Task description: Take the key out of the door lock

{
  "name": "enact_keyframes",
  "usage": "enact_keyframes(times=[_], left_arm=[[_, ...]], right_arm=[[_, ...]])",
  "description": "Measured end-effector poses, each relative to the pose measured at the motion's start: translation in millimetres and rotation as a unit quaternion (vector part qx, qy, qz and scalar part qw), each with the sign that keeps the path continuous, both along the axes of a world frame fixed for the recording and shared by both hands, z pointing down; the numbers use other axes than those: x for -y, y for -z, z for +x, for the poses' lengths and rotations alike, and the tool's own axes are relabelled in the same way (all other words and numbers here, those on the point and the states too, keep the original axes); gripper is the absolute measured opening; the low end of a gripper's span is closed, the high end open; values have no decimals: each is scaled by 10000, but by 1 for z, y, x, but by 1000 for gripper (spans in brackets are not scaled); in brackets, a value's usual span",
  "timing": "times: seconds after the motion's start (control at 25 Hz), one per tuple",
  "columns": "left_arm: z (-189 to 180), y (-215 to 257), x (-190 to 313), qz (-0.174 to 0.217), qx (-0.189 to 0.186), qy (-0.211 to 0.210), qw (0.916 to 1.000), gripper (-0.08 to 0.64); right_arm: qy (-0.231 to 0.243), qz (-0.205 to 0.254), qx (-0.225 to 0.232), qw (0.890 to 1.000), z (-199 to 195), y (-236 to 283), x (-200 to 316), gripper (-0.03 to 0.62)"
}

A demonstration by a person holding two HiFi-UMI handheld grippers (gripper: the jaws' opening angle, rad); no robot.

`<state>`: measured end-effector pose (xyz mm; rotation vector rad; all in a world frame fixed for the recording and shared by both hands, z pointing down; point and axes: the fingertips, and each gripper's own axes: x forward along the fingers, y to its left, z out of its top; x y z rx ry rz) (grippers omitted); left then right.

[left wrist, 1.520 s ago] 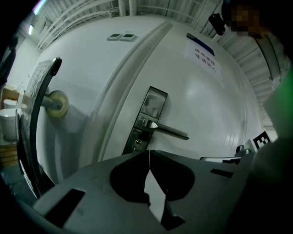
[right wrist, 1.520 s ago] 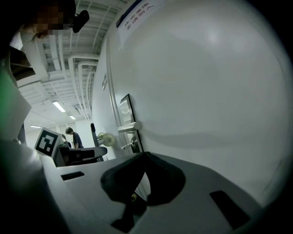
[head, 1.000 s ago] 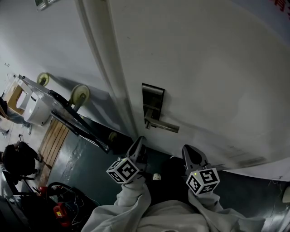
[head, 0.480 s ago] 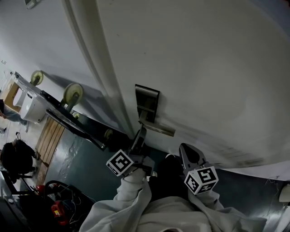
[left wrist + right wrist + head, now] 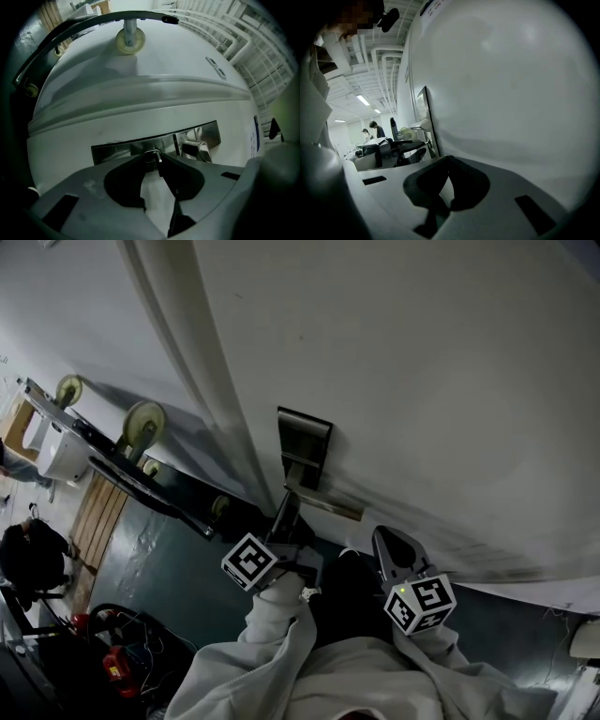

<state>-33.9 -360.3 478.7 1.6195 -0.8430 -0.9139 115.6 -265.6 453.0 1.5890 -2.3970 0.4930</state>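
A metal lock plate [image 5: 305, 442] with a lever handle [image 5: 323, 504] sits on the white door [image 5: 422, 381]. In the left gripper view a small silver key [image 5: 152, 154] sticks out of the lock plate [image 5: 117, 149], beside the handle [image 5: 197, 149]. My left gripper [image 5: 153, 160] is right at the plate; its jaws have just been closing, and their tips now pinch the key's head. In the head view the left gripper [image 5: 286, 510] points up under the handle. My right gripper [image 5: 387, 540] hangs lower right, off the door, shut and empty [image 5: 449, 161].
A trolley with cream wheels [image 5: 141, 420] leans against the wall left of the door frame. Cables and a red item [image 5: 122, 673] lie on the dark floor at lower left. Two people [image 5: 372, 127] stand far off in the right gripper view.
My left gripper has moved up from below the handle to the lock plate and rolled. The right gripper has barely shifted.
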Motion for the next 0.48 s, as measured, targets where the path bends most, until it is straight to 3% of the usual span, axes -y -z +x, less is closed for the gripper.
enact_keyframes(times=[0.24,0.48], left_arm=[[3,6,3,25,-2,97,9999,32],[2,3,4,-94,-182,151,9997,28]], right_arm=[[79,-69,53,9999,-7,-3,2,52],[99,-69,55,9999,-12,-4,0,52]])
